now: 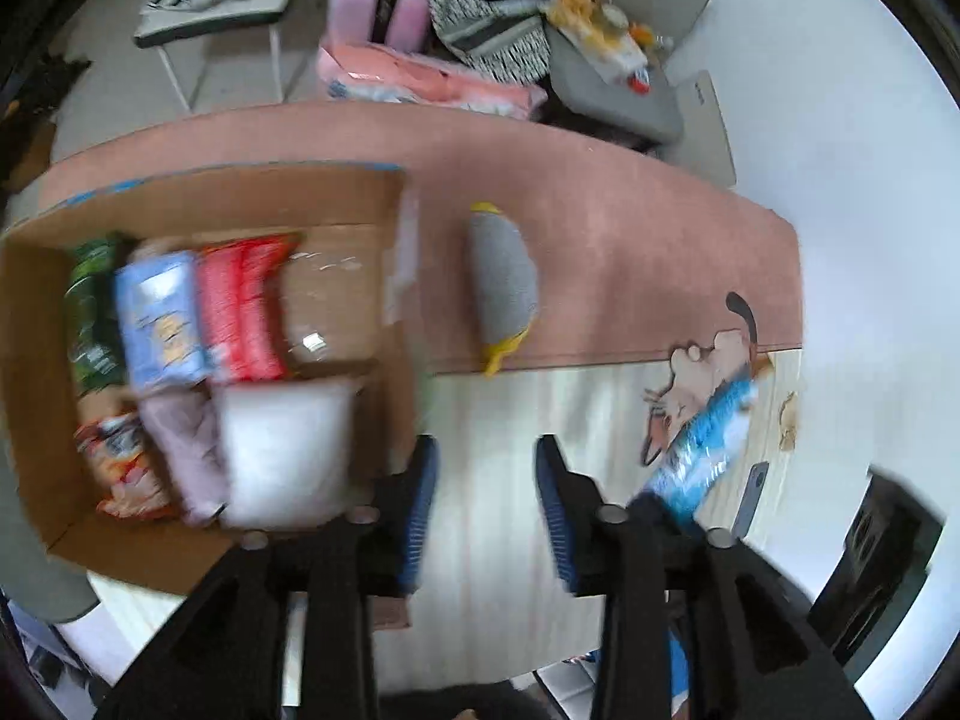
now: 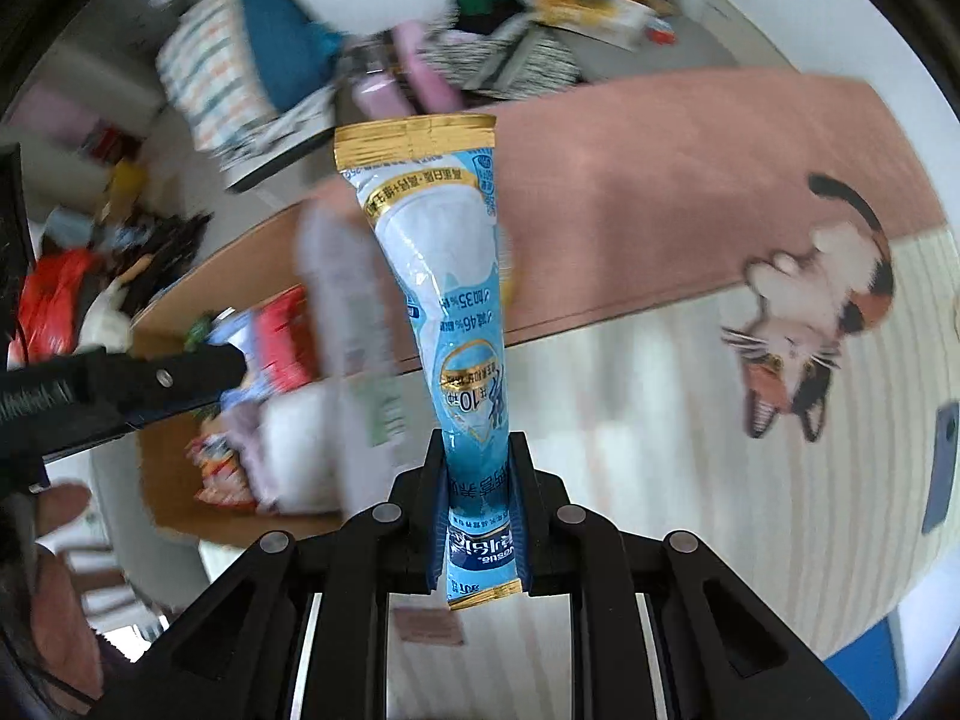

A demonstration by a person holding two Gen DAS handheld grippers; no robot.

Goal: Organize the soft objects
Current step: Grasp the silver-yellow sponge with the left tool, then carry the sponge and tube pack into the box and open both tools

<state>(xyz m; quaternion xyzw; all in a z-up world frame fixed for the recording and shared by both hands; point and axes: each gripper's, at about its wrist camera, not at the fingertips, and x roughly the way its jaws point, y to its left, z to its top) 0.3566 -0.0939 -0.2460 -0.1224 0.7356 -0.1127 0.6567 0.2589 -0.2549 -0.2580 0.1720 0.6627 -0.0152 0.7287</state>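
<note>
An open cardboard box (image 1: pixel 36 372) fills the left of the left wrist view and holds several soft packets: green, blue, red, orange, lilac and white. My left gripper (image 1: pixel 487 480) hangs open above the striped mat just right of the box, with nothing between its blue pads. A grey plush toy with yellow ends (image 1: pixel 501 282) lies on the pink mat (image 1: pixel 630 252) beyond it. My right gripper (image 2: pixel 477 450) is shut on the lower part of a long blue-and-white packet with gold ends (image 2: pixel 444 252), which hangs clear of the floor. That packet (image 1: pixel 702 450) also shows at the right of the left wrist view.
A cat picture (image 2: pixel 810 324) is printed on the striped mat. A phone (image 1: pixel 753 498) lies at the mat's right edge. Beyond the pink mat stand a chair (image 1: pixel 210 18), pink and striped bags and a grey cushion (image 1: pixel 618 96). A person's hand (image 2: pixel 60 504) is at lower left.
</note>
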